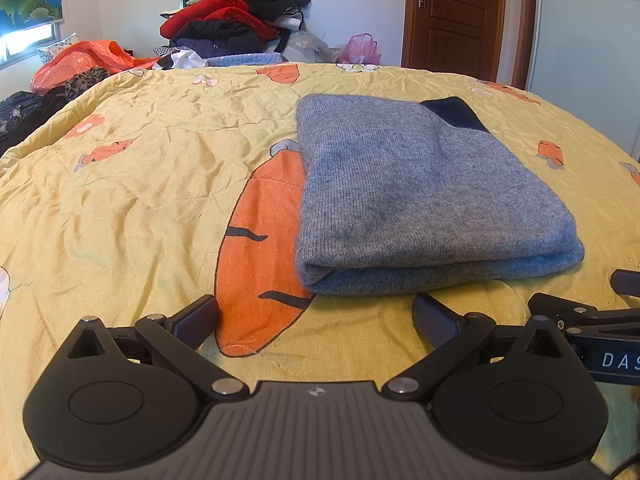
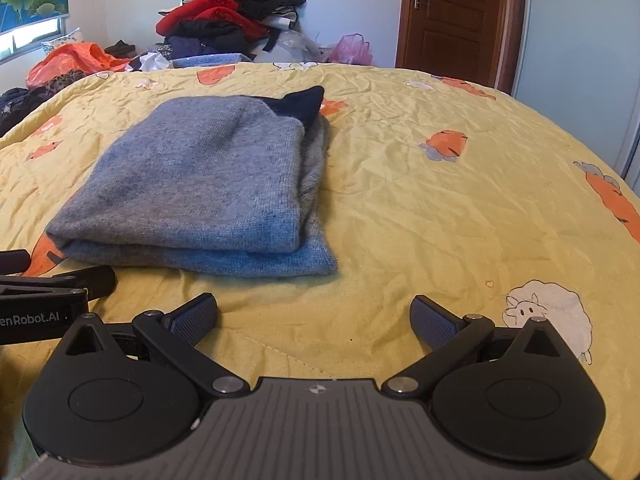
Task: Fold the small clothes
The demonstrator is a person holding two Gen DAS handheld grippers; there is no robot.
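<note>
Lying folded on the yellow carrot-print quilt (image 1: 140, 184) is the grey-blue knit sweater (image 1: 420, 200), a neat rectangle in several layers, its thick fold edge facing me and a dark navy band (image 1: 454, 114) poking out at its far end. From my left gripper (image 1: 316, 320) it sits at about one o'clock, just beyond my fingertips; from my right gripper (image 2: 314, 316) it sits at eleven o'clock, its right side showing stacked edges, the lower layer sticking out bluer than the top. Neither gripper touches it. Both pairs of fingers are spread wide with nothing between them, hovering over bare quilt.

At three o'clock in the left view my other gripper is cut off by the frame edge. What lies under the top layer of the sweater is hidden. At twelve o'clock, beyond the bed, a heap of clothes (image 1: 236, 8) in red and black is too jumbled to sort out, with a brown door (image 1: 452, 16) to its right.
</note>
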